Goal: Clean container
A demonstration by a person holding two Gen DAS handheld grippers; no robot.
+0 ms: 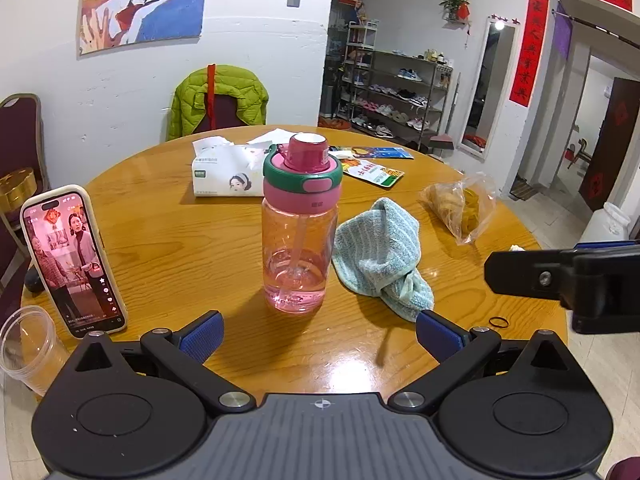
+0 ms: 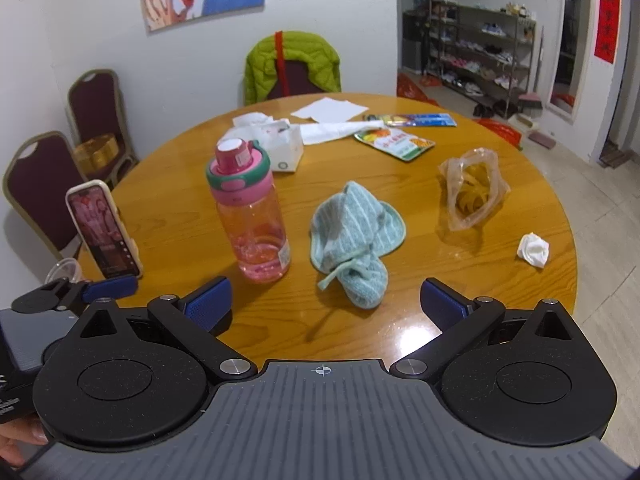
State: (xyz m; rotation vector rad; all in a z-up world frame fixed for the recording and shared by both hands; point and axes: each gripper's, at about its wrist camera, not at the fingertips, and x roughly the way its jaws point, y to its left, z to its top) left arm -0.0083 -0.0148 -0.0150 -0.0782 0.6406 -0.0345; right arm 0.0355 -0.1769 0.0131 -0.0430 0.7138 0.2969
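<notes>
Both tongs (image 1: 318, 334) (image 2: 325, 302) apart, empty, bottle (image 1: 300, 224) ahead, crumpled tissue (image 2: 533, 249) only in right view

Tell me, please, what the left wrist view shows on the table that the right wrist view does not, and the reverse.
Only the left wrist view shows the small black ring on the table. Only the right wrist view shows the crumpled white tissue whole; the left view catches a sliver at most. Both show the pink bottle, blue towel, phone and tissue pack.
</notes>
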